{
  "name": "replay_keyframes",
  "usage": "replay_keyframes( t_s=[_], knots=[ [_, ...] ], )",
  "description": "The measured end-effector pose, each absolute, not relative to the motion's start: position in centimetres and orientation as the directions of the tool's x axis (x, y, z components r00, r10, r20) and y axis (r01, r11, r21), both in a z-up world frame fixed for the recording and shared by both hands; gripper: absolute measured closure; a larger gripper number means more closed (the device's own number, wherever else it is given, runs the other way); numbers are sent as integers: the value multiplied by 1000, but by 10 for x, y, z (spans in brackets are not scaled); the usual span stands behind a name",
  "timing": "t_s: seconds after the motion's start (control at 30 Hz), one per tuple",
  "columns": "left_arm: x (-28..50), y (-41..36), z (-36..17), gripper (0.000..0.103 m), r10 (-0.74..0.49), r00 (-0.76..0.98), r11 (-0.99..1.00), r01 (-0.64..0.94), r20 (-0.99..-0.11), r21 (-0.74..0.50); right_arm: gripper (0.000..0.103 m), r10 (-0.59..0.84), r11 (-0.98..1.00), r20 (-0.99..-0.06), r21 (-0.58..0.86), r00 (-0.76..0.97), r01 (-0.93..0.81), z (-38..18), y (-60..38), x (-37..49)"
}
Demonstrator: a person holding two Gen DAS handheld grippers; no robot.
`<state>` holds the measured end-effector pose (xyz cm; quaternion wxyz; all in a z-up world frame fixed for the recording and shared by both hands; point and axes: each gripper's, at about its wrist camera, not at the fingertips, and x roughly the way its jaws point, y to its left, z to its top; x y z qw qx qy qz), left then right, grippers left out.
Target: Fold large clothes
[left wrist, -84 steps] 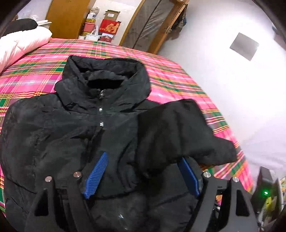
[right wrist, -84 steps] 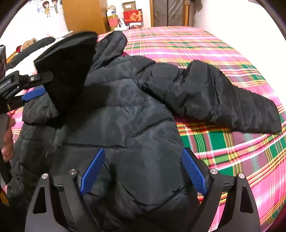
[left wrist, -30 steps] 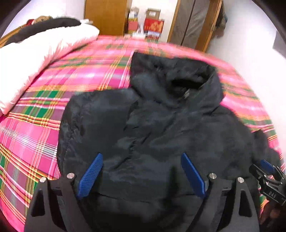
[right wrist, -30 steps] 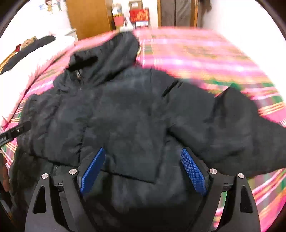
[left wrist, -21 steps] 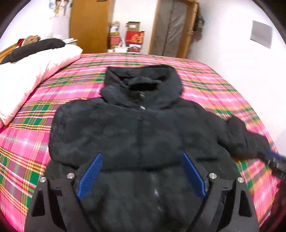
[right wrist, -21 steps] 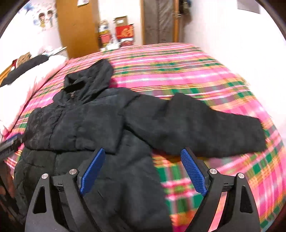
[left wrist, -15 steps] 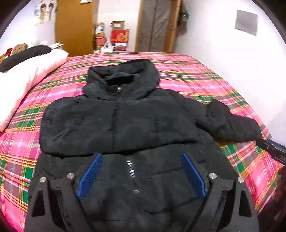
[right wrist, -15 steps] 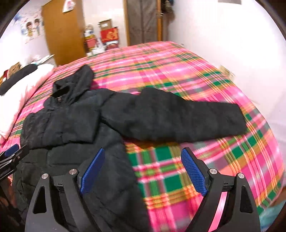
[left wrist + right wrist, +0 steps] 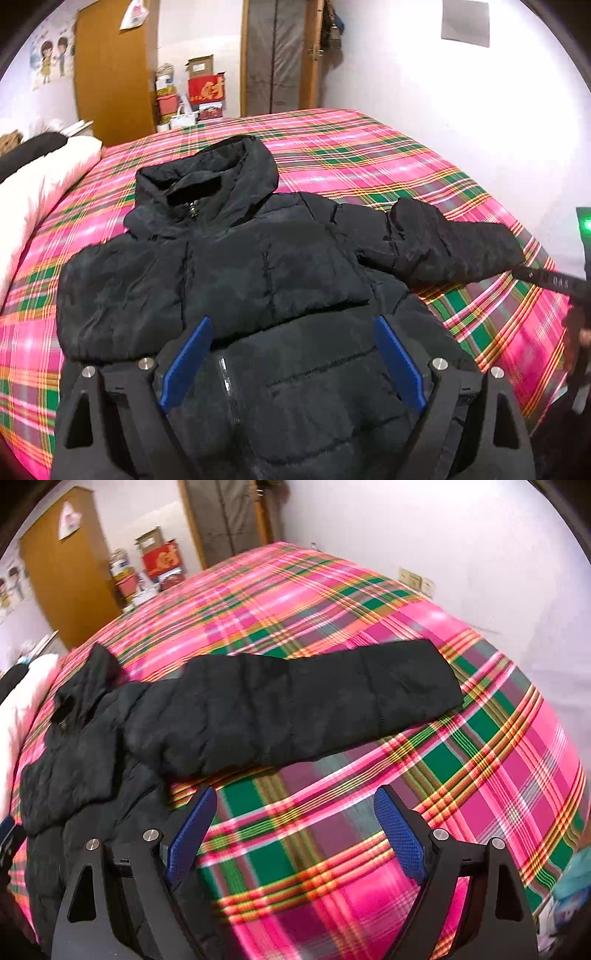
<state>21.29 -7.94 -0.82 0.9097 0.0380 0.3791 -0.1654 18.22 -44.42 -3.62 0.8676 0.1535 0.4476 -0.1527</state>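
A black hooded puffer jacket [image 9: 258, 280] lies face up on a pink plaid bed [image 9: 369, 147]. One sleeve is folded across its chest [image 9: 155, 288]. The other sleeve [image 9: 314, 705] lies stretched out to the right on the bedspread. My left gripper [image 9: 291, 354] is open and empty above the jacket's lower front. My right gripper [image 9: 291, 827] is open and empty above bare bedspread [image 9: 443, 775], just below the stretched sleeve. It also shows at the right edge of the left wrist view [image 9: 550, 282].
White pillows [image 9: 33, 192] lie along the bed's left side. A white wall [image 9: 443, 92] runs along the right side. A wooden wardrobe [image 9: 110, 81], stacked boxes [image 9: 199, 92] and a door stand beyond the bed's far end.
Both grippers have pulled back and up from the jacket. The right view has swung to the right, onto the stretched sleeve and bare bedspread. One sleeve now lies folded across the chest.
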Motion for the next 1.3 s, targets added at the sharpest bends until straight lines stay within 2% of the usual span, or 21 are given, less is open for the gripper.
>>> replay_keyframes(
  t_s=[0.3, 0.47, 0.83, 0.9, 0.97, 1.07, 1.3],
  knots=[
    [238, -64, -28, 13, -266, 655, 952, 293, -707, -86, 16, -51, 800, -874, 254, 484, 543, -95, -499, 217],
    [246, -56, -30, 13, -231, 679, 963, 264, -696, -62, 16, -68, 757, -877, 266, 476, 597, -114, -517, 229],
    [269, -24, -44, 13, -145, 676, 988, 143, -722, -65, 17, -111, 672, -814, 362, 571, 646, -118, -552, 240],
    [274, -16, -49, 13, -137, 665, 990, 115, -734, -81, 39, -135, 660, -815, 351, 564, 665, -116, -556, 241],
    [278, -8, -53, 13, -123, 656, 992, 84, -744, -90, 70, -131, 633, -810, 375, 571, 677, -115, -564, 238],
    [282, 0, -57, 13, -112, 646, 993, 50, -755, -105, 84, -126, 622, -802, 394, 583, 677, -107, -567, 233],
    [281, 14, -50, 13, -91, 657, 993, 2, -748, -119, 92, -136, 781, -717, 346, 683, 519, -30, -512, 232]
  ],
)
